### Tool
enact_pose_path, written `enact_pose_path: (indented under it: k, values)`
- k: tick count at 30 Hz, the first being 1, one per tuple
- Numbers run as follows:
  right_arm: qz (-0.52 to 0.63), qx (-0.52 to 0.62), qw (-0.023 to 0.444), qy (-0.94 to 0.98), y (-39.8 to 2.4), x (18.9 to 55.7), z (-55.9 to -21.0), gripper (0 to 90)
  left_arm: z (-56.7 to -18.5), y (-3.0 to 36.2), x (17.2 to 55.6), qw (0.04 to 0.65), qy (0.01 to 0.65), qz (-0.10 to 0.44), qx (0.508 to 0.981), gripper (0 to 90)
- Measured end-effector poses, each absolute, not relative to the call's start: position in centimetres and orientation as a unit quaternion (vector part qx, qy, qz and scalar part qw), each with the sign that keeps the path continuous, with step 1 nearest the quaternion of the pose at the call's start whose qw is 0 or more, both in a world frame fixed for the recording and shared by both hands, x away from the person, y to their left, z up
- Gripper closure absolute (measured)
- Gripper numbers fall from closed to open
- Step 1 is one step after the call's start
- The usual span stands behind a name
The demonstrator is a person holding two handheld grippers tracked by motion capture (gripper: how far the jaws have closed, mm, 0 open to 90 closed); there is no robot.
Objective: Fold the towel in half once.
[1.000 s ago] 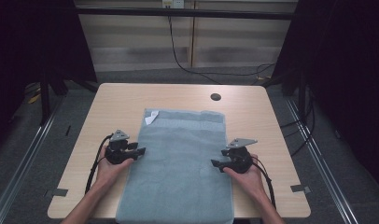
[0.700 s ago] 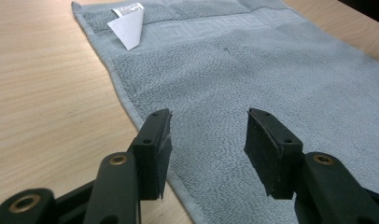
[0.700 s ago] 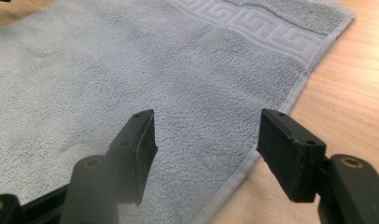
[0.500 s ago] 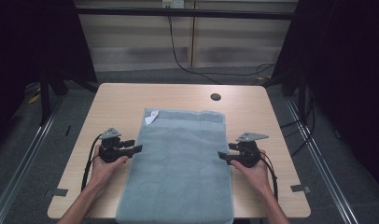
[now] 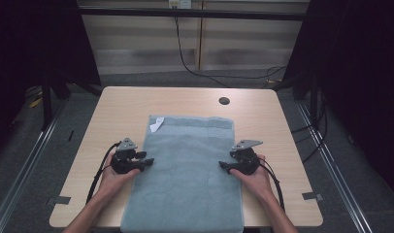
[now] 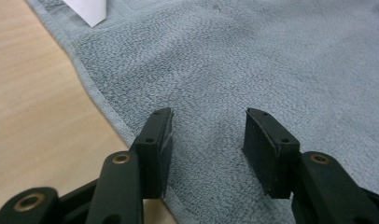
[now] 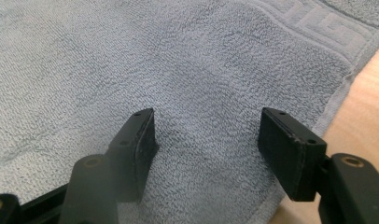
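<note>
High view: a blue-grey towel lies flat along the middle of the table, its near end reaching the table's front edge. A white tag sits at its far left corner. The left gripper rests at the towel's left edge, jaws pointing inward over the cloth. The right gripper sits at the right edge, likewise pointing inward. Each is held in a hand. A dark round hole shows in the tabletop beyond the towel.

Left gripper view: the left gripper has its jaws spread, nothing pinched between them. The jaw on the left of the frame stands over the towel's hem, the other over the cloth. The tag shows at the top.

Right gripper view: the right gripper has its jaws spread wide, nothing between them, both above the towel just inside its hem. Bare table shows at the right.
</note>
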State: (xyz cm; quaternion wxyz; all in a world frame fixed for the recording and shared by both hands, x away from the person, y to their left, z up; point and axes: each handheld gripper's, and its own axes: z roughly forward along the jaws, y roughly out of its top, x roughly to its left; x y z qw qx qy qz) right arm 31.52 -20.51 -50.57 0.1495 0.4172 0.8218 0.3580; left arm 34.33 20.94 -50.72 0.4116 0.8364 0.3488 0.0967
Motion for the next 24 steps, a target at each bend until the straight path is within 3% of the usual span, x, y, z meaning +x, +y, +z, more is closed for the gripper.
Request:
enact_pose_path:
  k: [13,18,24]
  values:
    - [0.374,0.387,0.118,0.834,-21.5,25.5,-50.3,36.6,-50.0,22.1,28.3,0.418,0.32,0.023,0.85,51.1]
    - [0.368,0.372,0.118,0.844,-21.3,22.8,-50.2,36.6,-49.5,20.5,30.1,0.419,0.311,0.042,0.852,50.2]
    - [0.369,0.372,0.113,0.844,-21.4,22.4,-50.2,36.6,-50.4,19.7,34.3,0.406,0.354,0.07,0.84,52.8]
